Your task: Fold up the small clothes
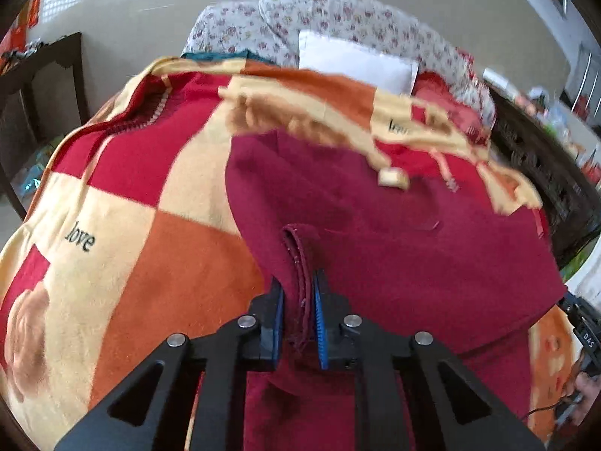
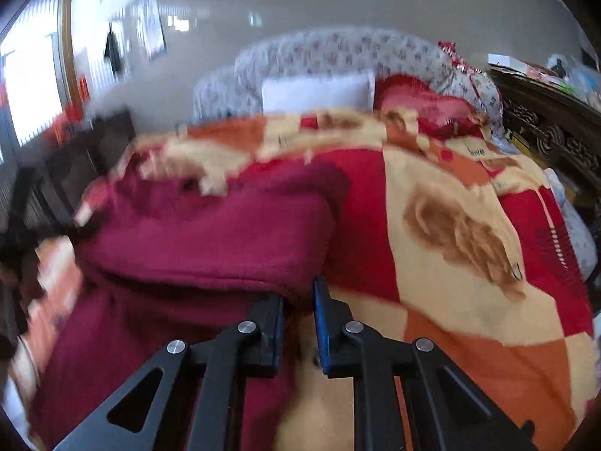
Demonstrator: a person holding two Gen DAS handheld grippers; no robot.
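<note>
Left gripper (image 1: 298, 323): jaws nearly together, blue pads pinching a folded edge of the maroon garment (image 1: 394, 233).
Right gripper (image 2: 298, 325): jaws narrow; a corner of the same maroon cloth (image 2: 210, 233) sits at the fingertips, but blur hides whether the pads actually press it.
Garment: spread on a checked blanket (image 1: 124, 203) of red, orange and cream, on a bed.
Writing: "love" (image 1: 80, 239) printed in dark letters on a cream square.
Beyond: floral pillows (image 1: 338, 18), white cushion (image 1: 357, 62).

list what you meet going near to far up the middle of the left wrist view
black left gripper pinching a hem, dark maroon fleece garment, checked red, orange and cream blanket, white pillow, floral fabric sofa back
</note>
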